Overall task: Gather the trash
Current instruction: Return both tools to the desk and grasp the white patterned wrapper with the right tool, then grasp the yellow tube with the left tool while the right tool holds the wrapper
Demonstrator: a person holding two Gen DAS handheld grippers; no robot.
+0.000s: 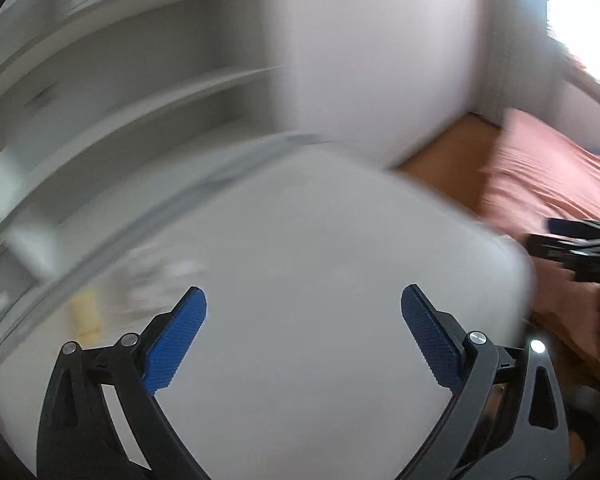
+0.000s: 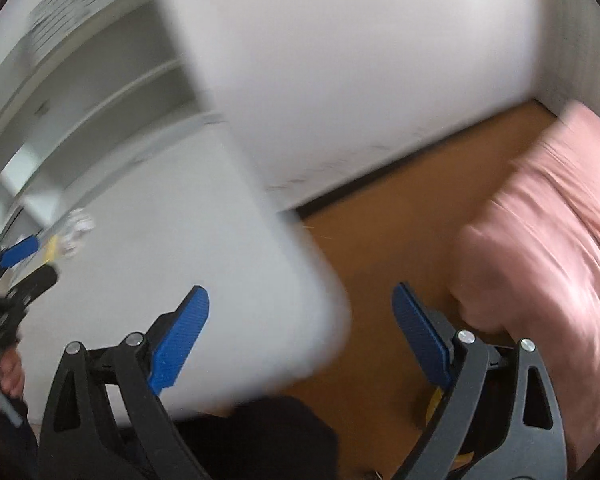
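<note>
Both views are motion-blurred. Crumpled white paper trash (image 2: 78,226) with a yellow scrap (image 2: 53,249) lies at the far left of a white table (image 2: 204,240); in the left wrist view it is a pale blur (image 1: 152,276) beside a yellowish patch (image 1: 86,310) on the table (image 1: 320,280). My left gripper (image 1: 303,336) is open and empty above the table, the trash ahead to its left. It also shows in the right wrist view (image 2: 20,264). My right gripper (image 2: 300,332) is open and empty over the table's right corner; it also shows in the left wrist view (image 1: 572,246).
White shelving (image 1: 100,92) stands behind the table. A white wall (image 2: 360,60) meets an orange-brown floor (image 2: 392,220). A pink bedcover (image 2: 548,260) lies to the right. A yellow object (image 2: 436,404) shows low behind my right finger.
</note>
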